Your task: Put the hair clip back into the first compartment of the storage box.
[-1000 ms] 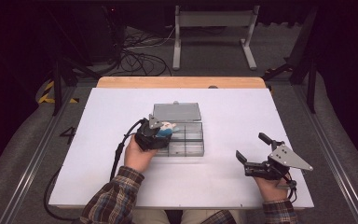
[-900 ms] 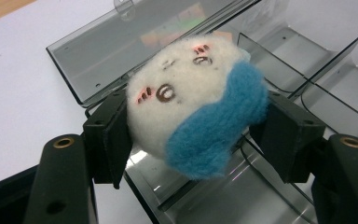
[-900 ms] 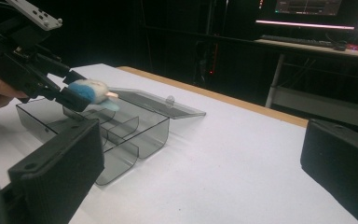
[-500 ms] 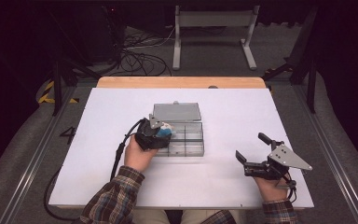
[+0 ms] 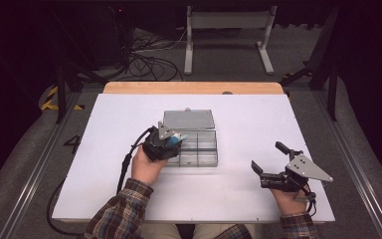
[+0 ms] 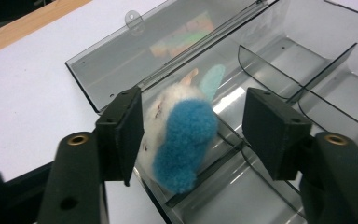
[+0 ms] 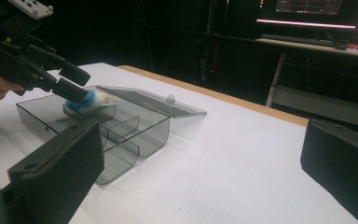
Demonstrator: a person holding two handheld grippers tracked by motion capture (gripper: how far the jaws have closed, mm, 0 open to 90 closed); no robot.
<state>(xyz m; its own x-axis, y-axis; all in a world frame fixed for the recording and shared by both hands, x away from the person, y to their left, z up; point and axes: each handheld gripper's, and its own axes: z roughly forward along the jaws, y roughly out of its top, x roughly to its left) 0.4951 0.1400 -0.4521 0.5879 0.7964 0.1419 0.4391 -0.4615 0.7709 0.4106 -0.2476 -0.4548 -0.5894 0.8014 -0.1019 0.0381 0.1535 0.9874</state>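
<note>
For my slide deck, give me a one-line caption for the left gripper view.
Open left tool straddling a blue-and-white plush toy in a clear compartment box.

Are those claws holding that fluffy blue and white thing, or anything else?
Nothing is held. The left gripper stands open around the plush toy lying in the clear box, jaws apart from it. The right gripper is open, empty.

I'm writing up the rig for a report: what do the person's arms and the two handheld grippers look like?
Both sleeves are plaid flannel in brown, blue and cream. The left gripper is a black body with two broad, flat black jaws on arms with brass-coloured pivot screws, and a black cable trails from it. The right gripper is also black, topped by a grey three-cornered plate.
</note>
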